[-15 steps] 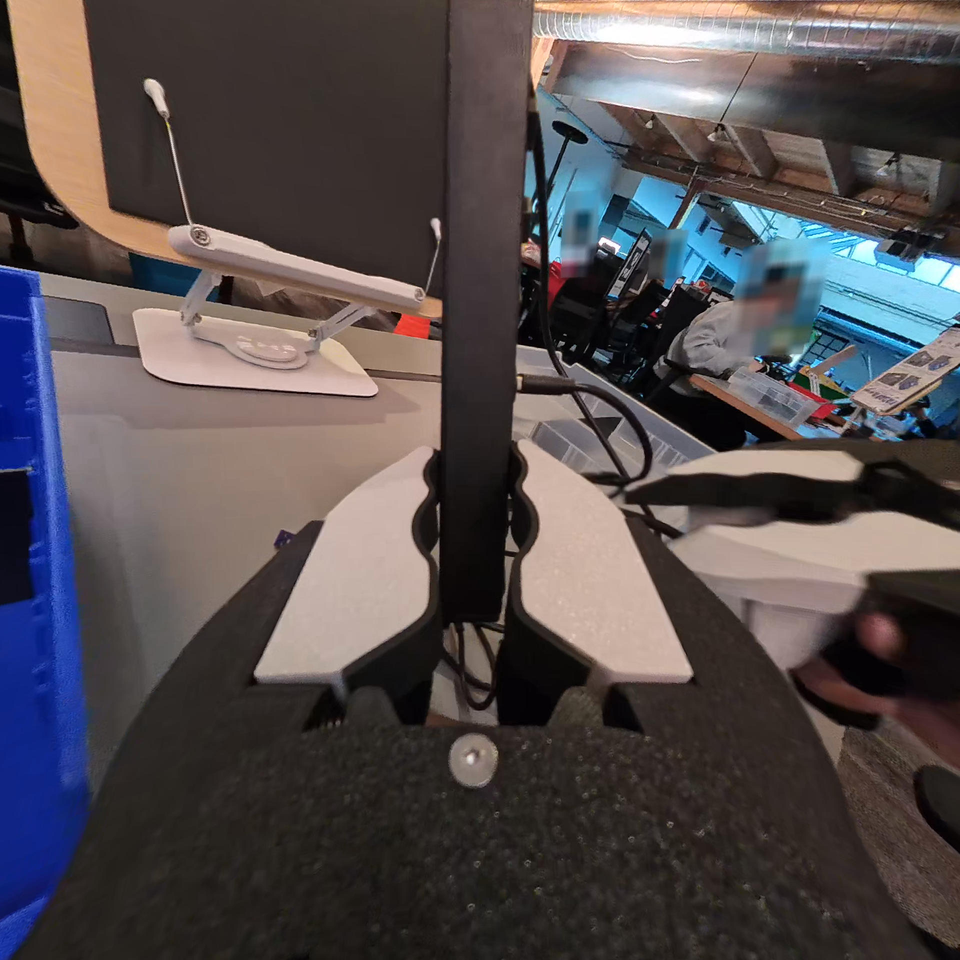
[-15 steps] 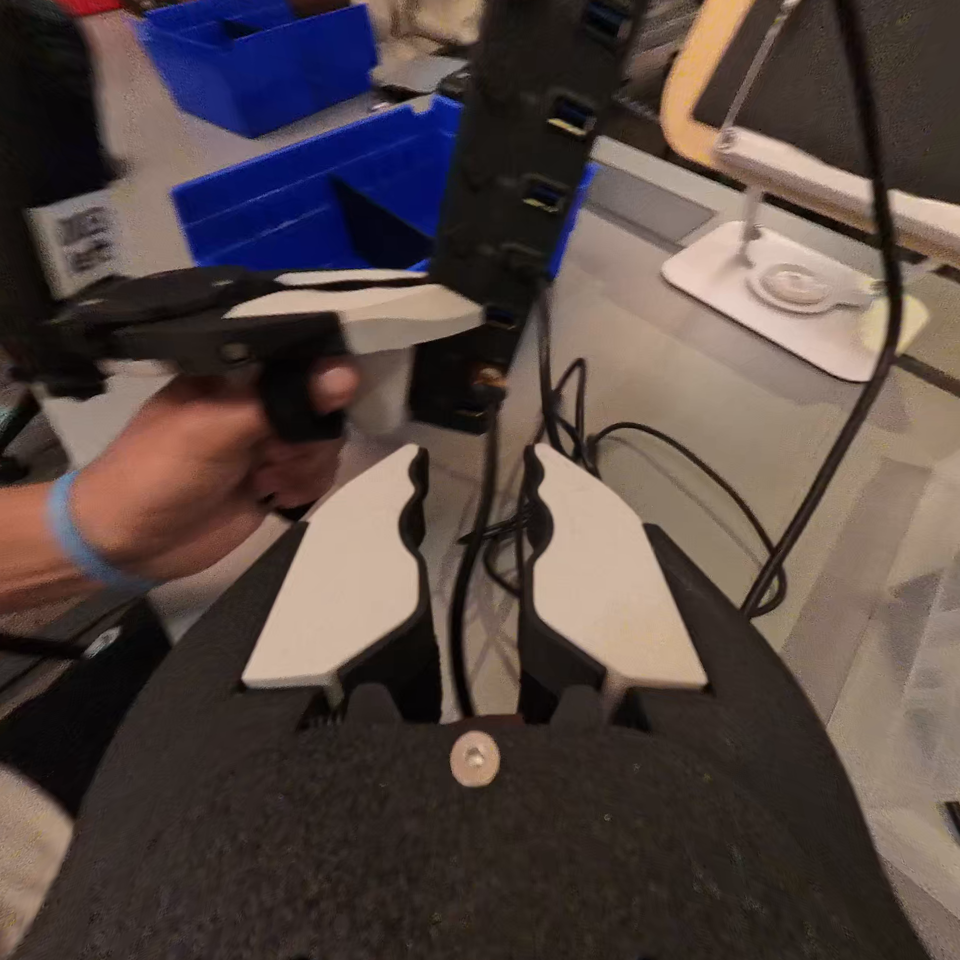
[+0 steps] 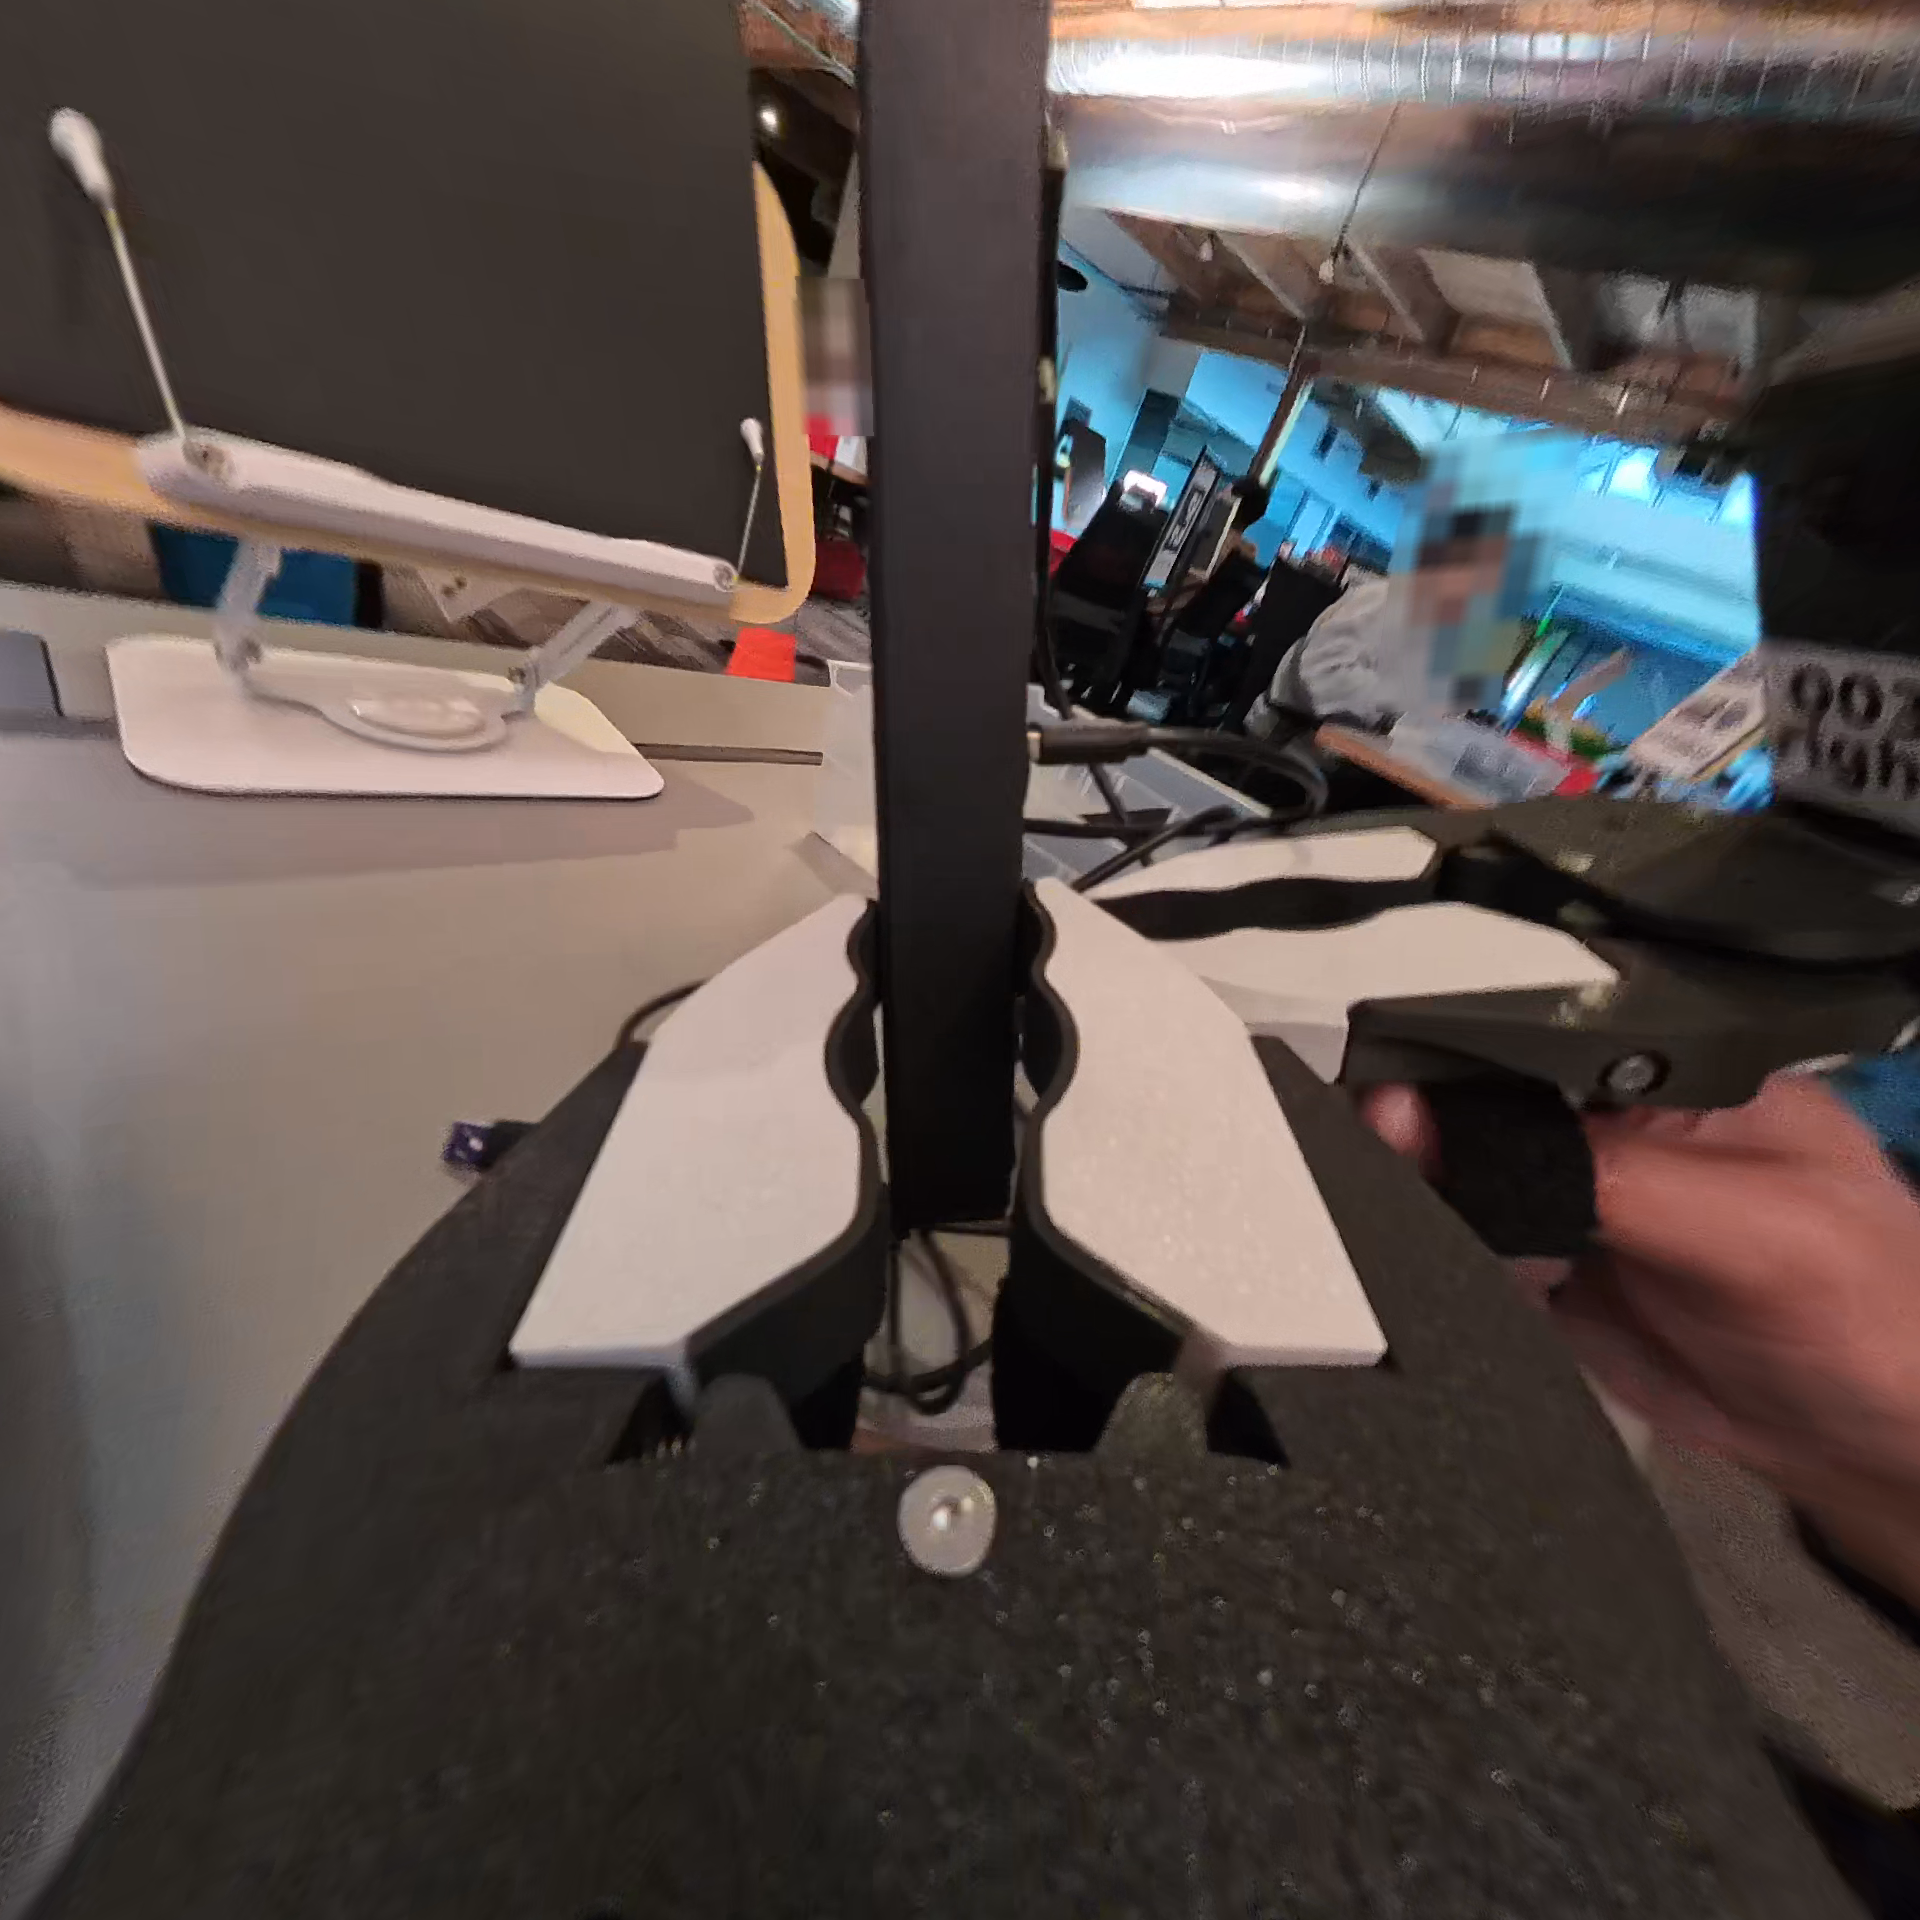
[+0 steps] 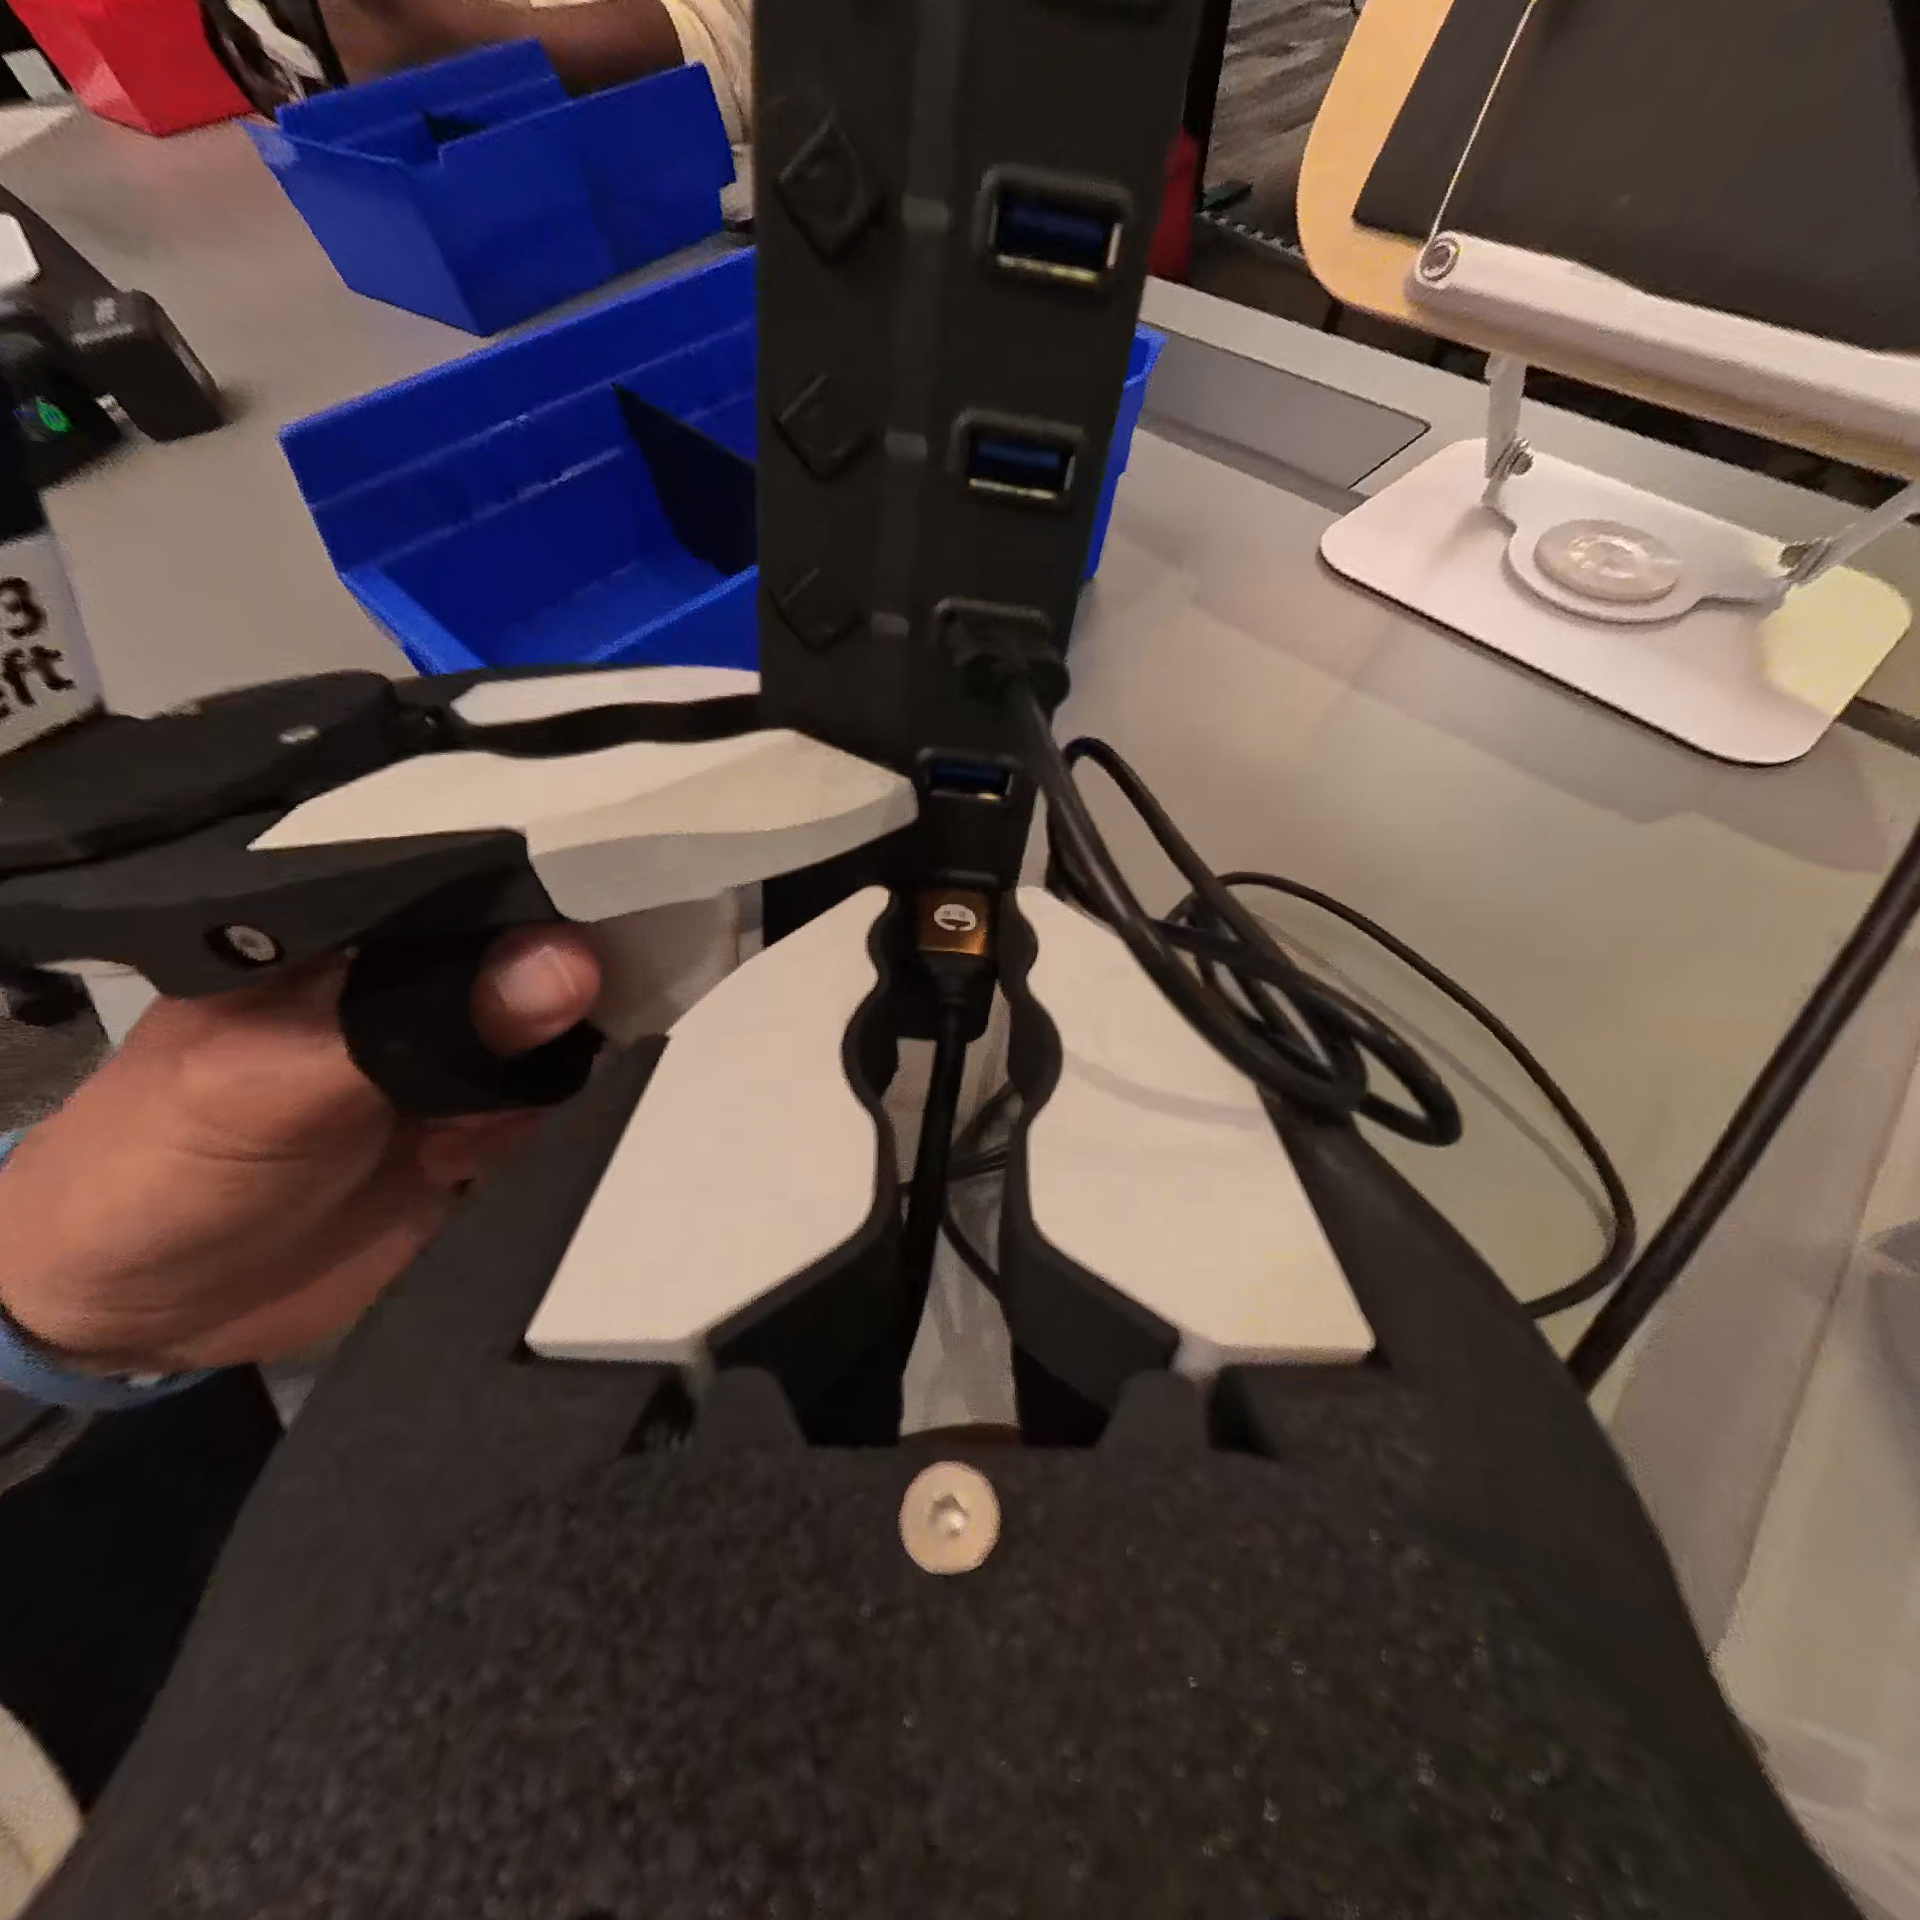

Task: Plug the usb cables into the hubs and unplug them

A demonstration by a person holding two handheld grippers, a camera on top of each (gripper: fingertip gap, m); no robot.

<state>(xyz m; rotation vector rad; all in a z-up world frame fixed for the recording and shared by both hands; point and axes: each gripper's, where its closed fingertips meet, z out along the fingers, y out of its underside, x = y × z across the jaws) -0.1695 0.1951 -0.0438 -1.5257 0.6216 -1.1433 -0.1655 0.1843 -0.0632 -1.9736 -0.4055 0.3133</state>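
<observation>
The left gripper [image 3: 951, 997] is clamping the tall black multi-port USB hub [image 4: 940, 395] upright while the right gripper [image 4: 948, 935], closed on the gold-shelled USB plug [image 4: 954, 923] just below it, should be pushing squarely into the lowest free port

Bench: a pale grey bench [image 3: 312, 935] fills the foreground.
Stand: a white tilted stand [image 3: 384, 717] holds a dark panel with a light wooden edge [image 3: 416, 260].
Bins: blue plastic bins [image 4: 540, 499] sit at the far side.
Ceiling: exposed wooden beams and a silver duct [image 3: 1351, 62].
Beyond: bright windows, dark chairs [image 3: 1122, 603], a seated person [image 3: 1361, 655].
</observation>
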